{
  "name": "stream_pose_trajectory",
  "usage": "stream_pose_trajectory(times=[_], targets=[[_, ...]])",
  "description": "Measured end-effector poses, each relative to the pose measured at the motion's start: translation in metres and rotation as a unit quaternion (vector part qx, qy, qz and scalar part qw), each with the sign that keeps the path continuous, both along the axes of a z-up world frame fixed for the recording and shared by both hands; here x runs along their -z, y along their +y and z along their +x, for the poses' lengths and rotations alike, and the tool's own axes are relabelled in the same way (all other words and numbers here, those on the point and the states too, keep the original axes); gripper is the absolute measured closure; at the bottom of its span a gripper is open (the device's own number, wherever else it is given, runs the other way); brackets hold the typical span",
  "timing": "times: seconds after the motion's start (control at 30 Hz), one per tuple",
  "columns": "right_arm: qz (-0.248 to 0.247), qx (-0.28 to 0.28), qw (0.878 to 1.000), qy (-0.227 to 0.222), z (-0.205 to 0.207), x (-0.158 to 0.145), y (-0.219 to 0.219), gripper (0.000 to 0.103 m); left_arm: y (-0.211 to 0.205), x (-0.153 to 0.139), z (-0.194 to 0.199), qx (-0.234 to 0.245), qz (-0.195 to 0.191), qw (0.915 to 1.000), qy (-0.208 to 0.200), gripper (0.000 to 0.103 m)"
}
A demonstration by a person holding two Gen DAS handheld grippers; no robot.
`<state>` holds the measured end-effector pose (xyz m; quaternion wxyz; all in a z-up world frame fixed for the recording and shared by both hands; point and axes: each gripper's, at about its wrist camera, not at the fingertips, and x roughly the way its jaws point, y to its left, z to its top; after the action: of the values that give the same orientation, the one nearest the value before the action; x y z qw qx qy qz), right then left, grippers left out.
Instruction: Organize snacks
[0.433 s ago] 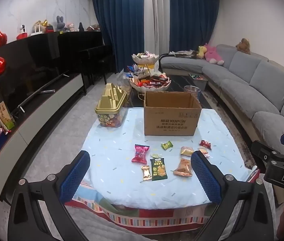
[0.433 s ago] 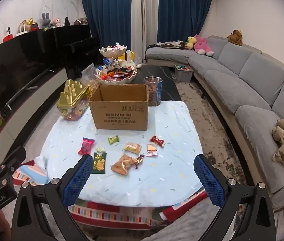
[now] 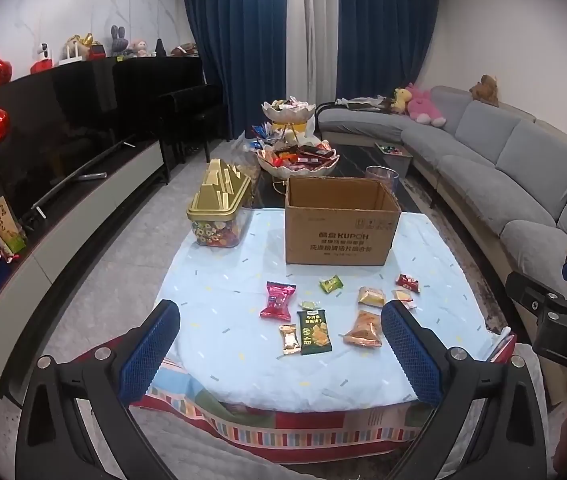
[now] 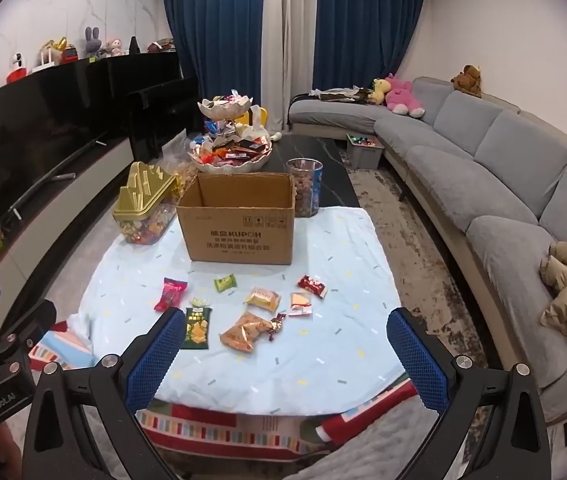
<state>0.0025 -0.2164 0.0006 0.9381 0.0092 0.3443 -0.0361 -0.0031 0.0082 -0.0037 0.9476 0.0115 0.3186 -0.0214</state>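
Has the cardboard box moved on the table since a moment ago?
No. The cardboard box stands just where it was, right of the gold-lidded jar.

A low table under a pale blue cloth (image 3: pixel 219 344) carries a cardboard box (image 3: pixel 339 232) at its far side. Left of the box stands a gold-lidded candy tub (image 3: pixel 219 216). In front of the box lie loose snack packets: a pink one (image 3: pixel 278 300), a small green one (image 3: pixel 331 283), a dark green one (image 3: pixel 314 331), an orange one (image 3: pixel 363 330) and a red one (image 3: pixel 408 282).
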Motion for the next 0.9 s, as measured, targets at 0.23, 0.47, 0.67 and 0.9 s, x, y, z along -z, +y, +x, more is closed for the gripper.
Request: stream_pose_trajectory(times=[0.23, 0.47, 0.67, 0.9], targets=[[0.002, 0.000, 1.000, -0.002, -0.0012, 0.0008, -0.0006, 0.001, -0.0010, 0.0031, 0.0049, 0.004, 0.002, 1.0000, 0.008, 0.001], [0.003, 0.001, 1.000, -0.003, -0.0021, -0.0006, -0.0024, 0.001, -0.0027, 0.0047, 0.0070, 0.006, 0.002, 0.9999, 0.011, 0.001], [0.004, 0.002, 1.000, -0.004, -0.0021, -0.0003, -0.0027, 0.001, -0.0030, 0.0049, 0.0070, 0.006, 0.003, 0.9999, 0.012, 0.001], [0.004, 0.003, 1.000, -0.005, -0.0051, -0.0050, -0.0047, 0.001, -0.0031, 0.0047, 0.0071, 0.006, 0.002, 0.9999, 0.011, 0.001]])
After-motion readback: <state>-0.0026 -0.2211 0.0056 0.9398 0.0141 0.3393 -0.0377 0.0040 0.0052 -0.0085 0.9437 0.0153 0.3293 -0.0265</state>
